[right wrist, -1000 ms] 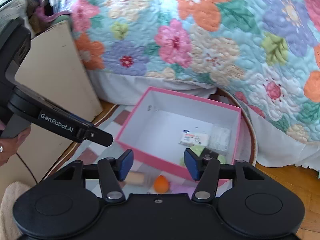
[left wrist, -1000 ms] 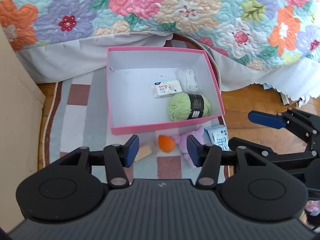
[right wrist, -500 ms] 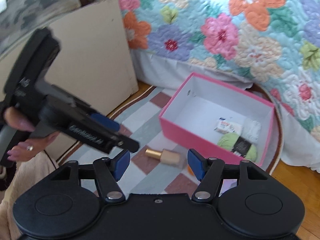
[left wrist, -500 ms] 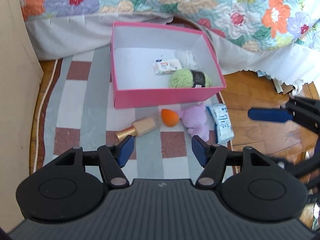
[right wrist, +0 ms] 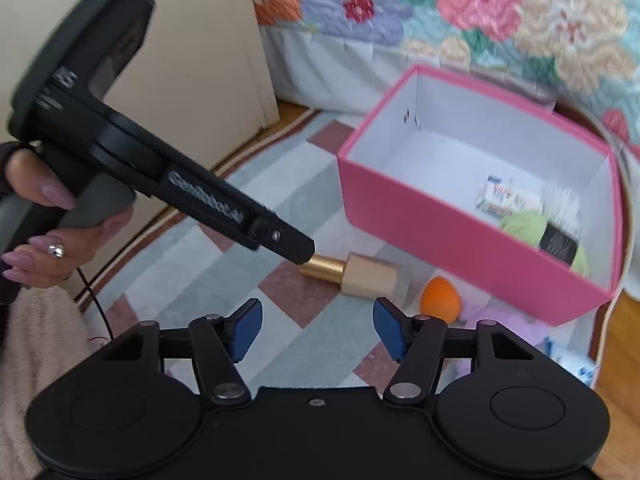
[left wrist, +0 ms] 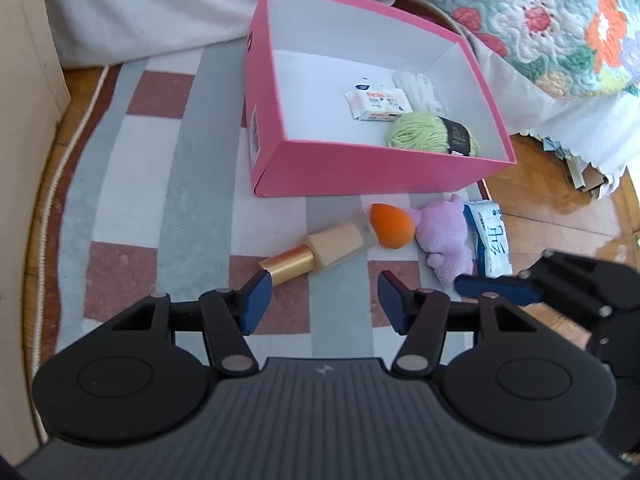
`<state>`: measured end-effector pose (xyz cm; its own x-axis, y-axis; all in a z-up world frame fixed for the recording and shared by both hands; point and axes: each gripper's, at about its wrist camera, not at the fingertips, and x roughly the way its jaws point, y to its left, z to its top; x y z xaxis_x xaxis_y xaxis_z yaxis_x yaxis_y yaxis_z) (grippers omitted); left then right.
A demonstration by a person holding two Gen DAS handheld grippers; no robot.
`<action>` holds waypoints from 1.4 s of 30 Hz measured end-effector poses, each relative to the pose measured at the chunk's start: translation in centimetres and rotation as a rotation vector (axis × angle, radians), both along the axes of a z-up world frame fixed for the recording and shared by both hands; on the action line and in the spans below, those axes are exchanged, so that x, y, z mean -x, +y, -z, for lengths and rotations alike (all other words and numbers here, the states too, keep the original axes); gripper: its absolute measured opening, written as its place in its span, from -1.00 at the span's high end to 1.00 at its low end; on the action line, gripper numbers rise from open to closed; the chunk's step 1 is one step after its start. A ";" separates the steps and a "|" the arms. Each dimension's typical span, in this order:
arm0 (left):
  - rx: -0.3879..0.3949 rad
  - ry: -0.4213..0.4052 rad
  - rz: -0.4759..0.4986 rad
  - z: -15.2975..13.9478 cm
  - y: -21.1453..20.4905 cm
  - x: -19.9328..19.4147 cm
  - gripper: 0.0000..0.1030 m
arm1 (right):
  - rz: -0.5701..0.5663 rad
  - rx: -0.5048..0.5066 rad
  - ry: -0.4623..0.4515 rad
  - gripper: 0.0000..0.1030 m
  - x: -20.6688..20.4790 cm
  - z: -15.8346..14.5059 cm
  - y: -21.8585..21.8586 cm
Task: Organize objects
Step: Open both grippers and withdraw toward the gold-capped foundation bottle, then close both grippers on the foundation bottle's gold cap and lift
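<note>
Holding both sets of jaws wide apart and empty, I see the left gripper with the gold-capped bottle just ahead of its jaws on the rug. Beyond the right gripper lie the orange sponge and the pink box holding green yarn.

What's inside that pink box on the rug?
The pink box holds a ball of green yarn, a small white printed packet and a clear white bundle behind it. The near wall hides the floor strip just behind it, including the yarn's underside.
</note>
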<state>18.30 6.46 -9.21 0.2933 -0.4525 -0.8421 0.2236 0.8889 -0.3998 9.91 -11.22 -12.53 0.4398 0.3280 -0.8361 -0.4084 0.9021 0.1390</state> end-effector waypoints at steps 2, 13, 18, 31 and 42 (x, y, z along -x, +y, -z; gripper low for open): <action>0.017 -0.007 -0.001 1.1 0.1 -0.3 -0.05 | 0.022 -0.011 0.005 -0.26 -0.5 1.4 0.1; 0.138 0.044 -0.019 6.4 0.2 -1.8 0.19 | 0.073 0.033 -0.036 -0.23 -1.2 7.2 1.6; 0.110 -0.041 -0.023 6.4 -0.1 -2.1 0.22 | 0.087 0.018 -0.032 -0.22 -1.6 8.2 2.0; 0.233 0.019 -0.061 9.2 0.3 -3.8 0.22 | 0.151 -0.008 -0.020 -0.22 -2.2 8.9 1.6; 0.352 0.199 -0.069 10.4 -0.4 -2.1 0.25 | 0.167 -0.141 0.056 -0.58 0.2 6.6 -1.0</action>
<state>20.39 6.02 -19.62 0.1798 -0.7083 -0.6826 0.0559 0.7001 -0.7118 9.75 -12.20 -19.14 0.4519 0.3700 -0.8117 -0.2429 0.9266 0.2871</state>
